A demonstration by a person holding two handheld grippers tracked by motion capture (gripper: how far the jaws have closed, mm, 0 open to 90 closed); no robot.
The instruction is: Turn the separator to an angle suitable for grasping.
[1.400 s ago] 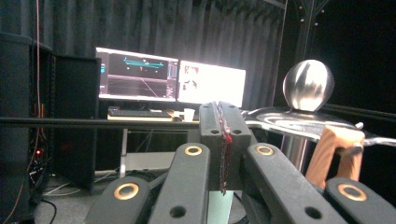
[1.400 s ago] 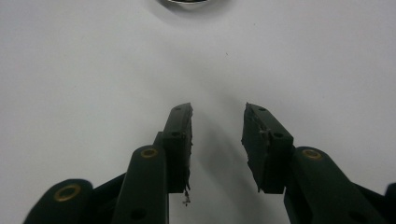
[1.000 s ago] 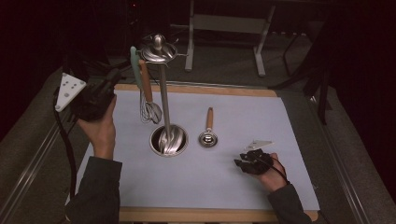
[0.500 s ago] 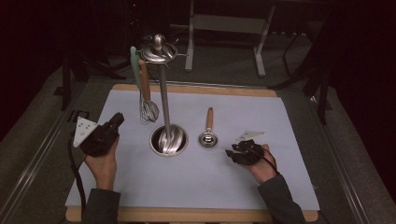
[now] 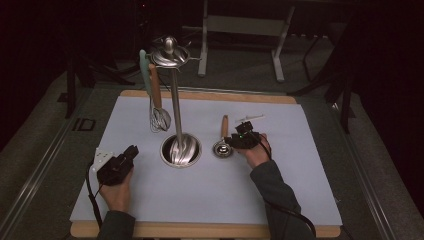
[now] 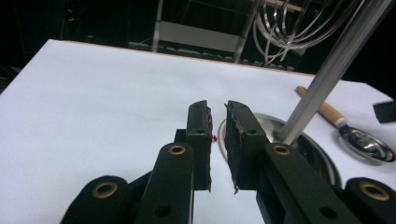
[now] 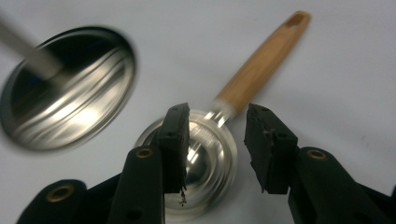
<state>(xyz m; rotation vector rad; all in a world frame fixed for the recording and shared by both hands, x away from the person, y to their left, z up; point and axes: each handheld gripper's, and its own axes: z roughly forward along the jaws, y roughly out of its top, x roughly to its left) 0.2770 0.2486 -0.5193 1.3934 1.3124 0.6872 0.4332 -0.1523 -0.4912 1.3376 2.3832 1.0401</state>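
The spoon [image 5: 222,145] with wooden handle lies on the white mat [image 5: 300,190], just beside the round base of the stand [image 5: 181,149]. The right gripper [image 7: 216,140] hovers over its bowl, jaws open with nothing gripped. The left gripper [image 6: 217,140] is low near the mat; its 2 jaws have just been opening, with a narrow empty gap.

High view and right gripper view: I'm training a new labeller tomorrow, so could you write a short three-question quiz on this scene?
1. Multiple choice: where is the whisk? A) hanging from the top of the stand; B) lying flat on the white mat; C) held in a gripper.
2. True or false: the right gripper is clamped on the wooden handle of the spoon.
3. Short answer: what does the stand's pole rise from?

Key: 1) A. 2) False: its fingers have just been opening and stand apart around the spoon's neck, without pressing on it. 3) A round metal base on the mat.
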